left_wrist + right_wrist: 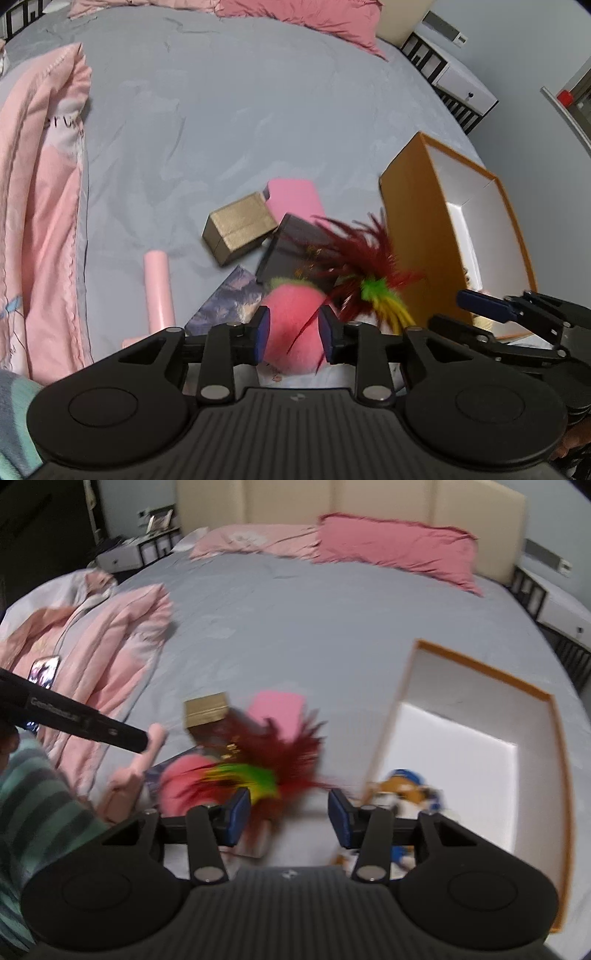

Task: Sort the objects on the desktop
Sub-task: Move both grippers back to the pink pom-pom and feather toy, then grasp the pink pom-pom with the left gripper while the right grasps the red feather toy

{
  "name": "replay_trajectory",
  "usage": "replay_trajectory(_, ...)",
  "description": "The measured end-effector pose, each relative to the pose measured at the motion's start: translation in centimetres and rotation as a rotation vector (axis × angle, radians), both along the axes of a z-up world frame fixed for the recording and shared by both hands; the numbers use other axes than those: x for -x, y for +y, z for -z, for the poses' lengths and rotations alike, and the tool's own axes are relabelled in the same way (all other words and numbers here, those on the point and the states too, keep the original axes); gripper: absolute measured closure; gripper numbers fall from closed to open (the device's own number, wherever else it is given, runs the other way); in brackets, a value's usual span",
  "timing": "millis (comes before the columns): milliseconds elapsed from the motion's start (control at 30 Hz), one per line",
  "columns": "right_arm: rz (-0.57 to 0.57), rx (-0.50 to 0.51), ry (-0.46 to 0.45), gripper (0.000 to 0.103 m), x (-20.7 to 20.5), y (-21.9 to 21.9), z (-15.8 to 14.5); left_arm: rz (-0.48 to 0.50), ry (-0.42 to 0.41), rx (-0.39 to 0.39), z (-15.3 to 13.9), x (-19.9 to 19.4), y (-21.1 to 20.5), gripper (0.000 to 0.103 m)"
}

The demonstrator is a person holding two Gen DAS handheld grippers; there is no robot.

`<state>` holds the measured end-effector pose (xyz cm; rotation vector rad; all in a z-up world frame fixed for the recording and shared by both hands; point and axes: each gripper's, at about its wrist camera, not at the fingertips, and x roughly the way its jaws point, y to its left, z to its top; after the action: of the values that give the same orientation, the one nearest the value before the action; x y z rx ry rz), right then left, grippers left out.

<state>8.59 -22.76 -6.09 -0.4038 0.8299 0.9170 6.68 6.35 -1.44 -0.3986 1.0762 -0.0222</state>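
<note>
A pink fuzzy ball [291,332] with a tuft of red, green and yellow feathers [369,254] lies among small boxes on the grey bed sheet [221,110]. My left gripper [293,334] is over it, its blue pads partly apart at the ball's two sides; I see no squeeze on it. In the right wrist view the ball [181,782] and feathers [280,753] are blurred, just beyond my right gripper [289,819]. That gripper is open with nothing between its pads. An orange box with a white inside [480,670] stands open at the right, with a plush toy [402,794] at its near end.
A gold box [240,229], a pink box [295,199], a dark box [291,243], a pale pink tube [159,291] and a purple patterned card [229,299] crowd around the ball. A pink quilt [44,184] lies along the left. Pillows [391,546] sit at the headboard.
</note>
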Motion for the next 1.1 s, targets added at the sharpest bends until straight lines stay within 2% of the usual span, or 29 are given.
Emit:
replay_trajectory(167,-0.017,0.037,-0.002,0.057,0.1,2.3,1.9,0.009,0.034,-0.009,2.3,-0.3,-0.3,0.066)
replay_trajectory(233,-0.02,0.058,-0.003,0.057,-0.3,3.2,2.8,0.023,0.052,-0.018,3.3,-0.6,-0.7,0.061)
replay_trajectory(267,-0.02,0.071,-0.006,0.057,-0.5,3.6,3.4,0.027,0.059,-0.018,3.7,-0.7,-0.8,0.054)
replay_trajectory(500,-0.046,0.11,-0.046,0.057,-1.6,5.8,5.7,0.025,0.074,-0.033,5.2,-1.3,-0.9,0.052)
replay_trajectory(567,-0.058,0.118,-0.056,0.068,-1.8,6.3,6.1,0.017,0.075,-0.022,5.3,-1.3,-0.6,0.052)
replay_trajectory(633,-0.069,0.127,-0.07,0.073,-1.9,6.7,6.5,0.007,0.075,-0.017,5.3,-1.3,-0.5,0.052)
replay_trajectory(667,-0.075,0.132,-0.076,0.082,-1.9,6.9,6.8,0.006,0.074,-0.015,5.3,-1.2,-0.5,0.052)
replay_trajectory(767,-0.073,0.138,-0.097,0.097,-2.0,7.1,7.1,0.013,0.074,-0.009,5.5,-1.2,-0.5,0.051)
replay_trajectory(867,-0.06,0.12,-0.097,0.102,-2.2,6.7,6.5,0.014,0.065,-0.017,5.5,-1.2,-0.7,0.046)
replay_trajectory(1100,-0.016,0.058,-0.14,0.102,-2.4,4.9,2.8,0.057,0.07,-0.058,5.9,-1.5,-2.1,0.039)
